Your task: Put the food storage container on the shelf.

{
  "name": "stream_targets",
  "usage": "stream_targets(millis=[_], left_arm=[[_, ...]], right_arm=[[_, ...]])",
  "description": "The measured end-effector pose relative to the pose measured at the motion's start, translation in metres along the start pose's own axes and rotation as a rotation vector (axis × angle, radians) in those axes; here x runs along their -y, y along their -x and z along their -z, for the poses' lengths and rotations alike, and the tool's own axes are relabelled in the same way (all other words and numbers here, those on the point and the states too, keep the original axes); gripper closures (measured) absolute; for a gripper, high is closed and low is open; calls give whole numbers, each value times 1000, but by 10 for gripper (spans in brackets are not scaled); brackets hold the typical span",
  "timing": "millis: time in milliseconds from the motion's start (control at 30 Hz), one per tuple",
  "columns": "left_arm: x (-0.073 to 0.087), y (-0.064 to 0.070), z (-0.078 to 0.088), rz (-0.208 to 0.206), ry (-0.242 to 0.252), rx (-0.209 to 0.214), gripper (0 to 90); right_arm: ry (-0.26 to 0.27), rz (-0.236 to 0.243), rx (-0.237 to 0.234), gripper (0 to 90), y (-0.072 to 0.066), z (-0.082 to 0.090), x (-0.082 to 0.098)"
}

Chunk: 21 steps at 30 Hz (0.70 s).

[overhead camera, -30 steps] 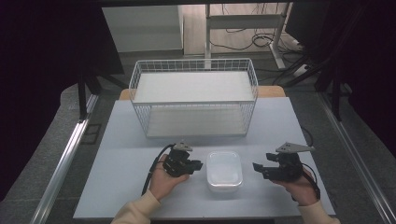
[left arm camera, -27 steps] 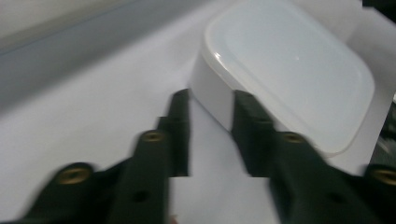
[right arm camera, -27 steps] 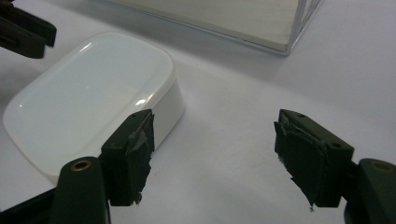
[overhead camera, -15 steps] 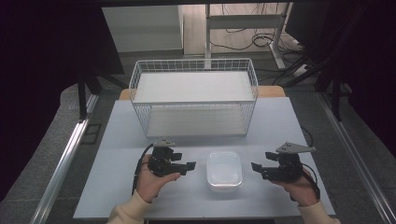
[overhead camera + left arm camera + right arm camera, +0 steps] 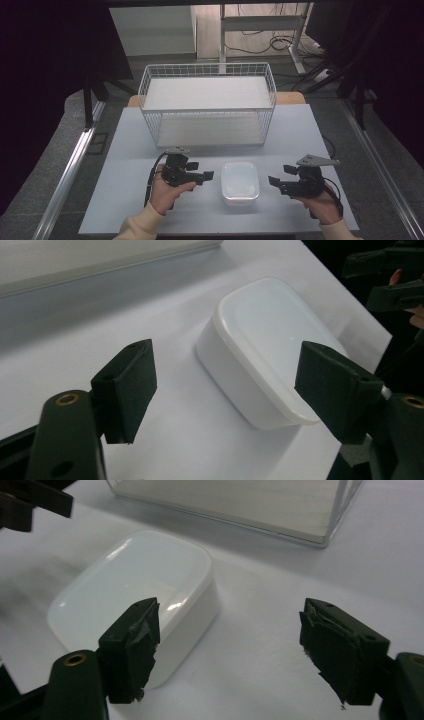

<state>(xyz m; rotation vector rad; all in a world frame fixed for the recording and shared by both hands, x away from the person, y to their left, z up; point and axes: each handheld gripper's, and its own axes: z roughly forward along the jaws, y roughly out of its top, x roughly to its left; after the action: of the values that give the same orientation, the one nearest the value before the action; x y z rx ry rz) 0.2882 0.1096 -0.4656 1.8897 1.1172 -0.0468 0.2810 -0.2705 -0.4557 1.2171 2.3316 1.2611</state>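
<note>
A white lidded plastic box (image 5: 239, 182) rests on the white table between my two grippers. My left gripper (image 5: 207, 176) hovers just left of it and points right at it. Its jaws have just been opening and stand wide, with nothing between them. In the left gripper view the box (image 5: 270, 335) lies just ahead of the left gripper (image 5: 225, 385), untouched by its pads. My right gripper (image 5: 272, 182) sits right of the box, open and empty. In the right gripper view the box (image 5: 140, 580) lies ahead and to the left of the right gripper (image 5: 230, 645).
A white wire basket (image 5: 207, 107) with a pale board inside stands at the back of the table (image 5: 125, 150), behind the box. Its lower edge (image 5: 320, 540) runs across the top of the right gripper view. The table's front edge is close under both hands.
The left gripper has drawn back leftward from the box's left side and its jaws have spread apart. The box and the right gripper have stayed put.
</note>
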Motion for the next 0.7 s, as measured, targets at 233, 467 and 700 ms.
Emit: stream_targets(millis=[233,467,700], left_arm=[[-4,-1,-6,43,2,72,280],[-8,-3,-19,100,-24,98,277],[-7,-4,-23,120,-37,90,277]], right_arm=[[10,-31,-63,262,-3,1,-3],[-6,-68,-86,287,-11,-11,-12],[-75,-153,-109,324,-19,-39,-21]])
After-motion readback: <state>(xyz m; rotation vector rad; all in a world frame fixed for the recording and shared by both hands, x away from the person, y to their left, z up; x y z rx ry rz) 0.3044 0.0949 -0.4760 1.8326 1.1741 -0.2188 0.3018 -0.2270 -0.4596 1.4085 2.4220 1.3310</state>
